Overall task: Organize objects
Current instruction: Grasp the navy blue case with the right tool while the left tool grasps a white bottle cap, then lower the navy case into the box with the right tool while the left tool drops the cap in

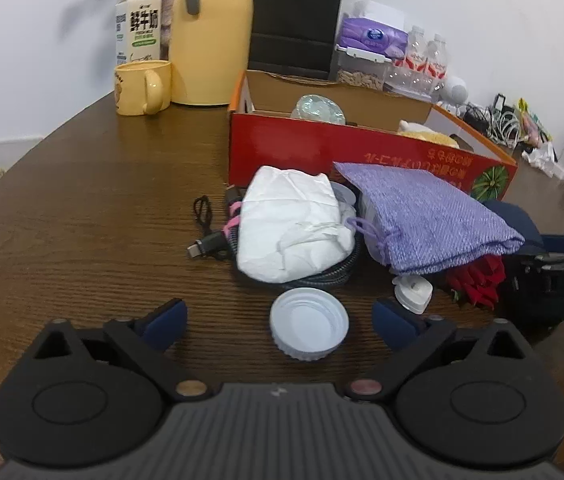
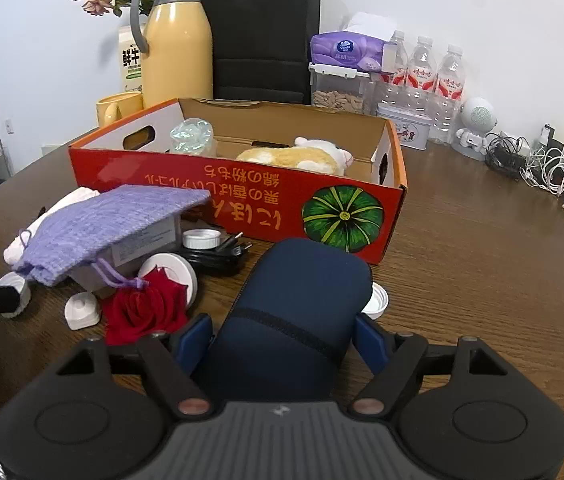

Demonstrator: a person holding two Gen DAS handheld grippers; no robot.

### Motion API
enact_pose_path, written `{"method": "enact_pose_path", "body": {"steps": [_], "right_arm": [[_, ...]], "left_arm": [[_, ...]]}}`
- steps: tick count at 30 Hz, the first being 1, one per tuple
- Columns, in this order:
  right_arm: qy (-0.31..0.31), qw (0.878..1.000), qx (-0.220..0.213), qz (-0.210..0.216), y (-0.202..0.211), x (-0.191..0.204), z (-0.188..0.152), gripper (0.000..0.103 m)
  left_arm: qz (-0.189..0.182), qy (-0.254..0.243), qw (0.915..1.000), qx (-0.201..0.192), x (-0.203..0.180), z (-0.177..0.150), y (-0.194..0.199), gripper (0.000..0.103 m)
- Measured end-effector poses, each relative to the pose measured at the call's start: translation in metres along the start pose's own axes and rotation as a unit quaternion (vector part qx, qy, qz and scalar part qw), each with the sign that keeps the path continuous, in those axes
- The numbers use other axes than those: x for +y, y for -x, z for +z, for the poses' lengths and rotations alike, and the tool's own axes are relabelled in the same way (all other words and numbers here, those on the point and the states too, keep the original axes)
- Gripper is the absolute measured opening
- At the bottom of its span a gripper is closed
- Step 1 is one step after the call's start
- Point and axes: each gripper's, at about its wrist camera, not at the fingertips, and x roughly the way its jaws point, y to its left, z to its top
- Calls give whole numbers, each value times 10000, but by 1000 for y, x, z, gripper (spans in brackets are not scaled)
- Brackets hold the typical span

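My left gripper [image 1: 280,308] is open low over the brown table [image 1: 82,220]. An upturned white screw lid [image 1: 309,330] lies between its blue pads [image 1: 166,316] without touching them. Behind the lid lie a crumpled white bag [image 1: 293,224] on a coiled cable [image 1: 210,240], a purple knitted pouch [image 1: 421,220] and a red rose [image 1: 477,280]. My right gripper [image 2: 282,322] is shut on a navy zip case [image 2: 297,320], its pads against both sides. The red cardboard box [image 2: 242,196] stands open behind it, holding a plush toy [image 2: 297,158] and a clear round thing [image 2: 192,136].
A yellow jug [image 1: 212,40], yellow mug [image 1: 142,86] and milk carton [image 1: 138,24] stand at the back left. A black bag [image 2: 260,36], tissue pack [image 2: 345,50], water bottles [image 2: 421,68] and tangled cables [image 2: 537,164] line the back right. Small white caps [image 2: 82,310] lie by the rose.
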Motion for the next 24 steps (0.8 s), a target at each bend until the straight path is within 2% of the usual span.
{"method": "enact_pose_path", "body": {"steps": [3, 5, 11, 16, 24], "right_arm": [[-13, 10000, -6, 11, -1, 0, -1, 77], [4, 10000, -11, 23, -1, 0, -1, 77], [97, 9999, -86, 80, 6, 1, -2, 70], [59, 9997, -197, 100, 16, -2, -5, 62], [18, 9998, -169, 128, 18, -3, -8, 63]], "left_arm": [[93, -176, 9998, -23, -7, -2, 0, 74], [111, -233, 9996, -88, -9, -3, 2, 41], [23, -135, 9998, -122, -4, -3, 6, 41], [18, -66, 9995, -303, 3, 3, 19, 41], [-9, -3, 9991, -420, 8, 8, 28, 41]]}}
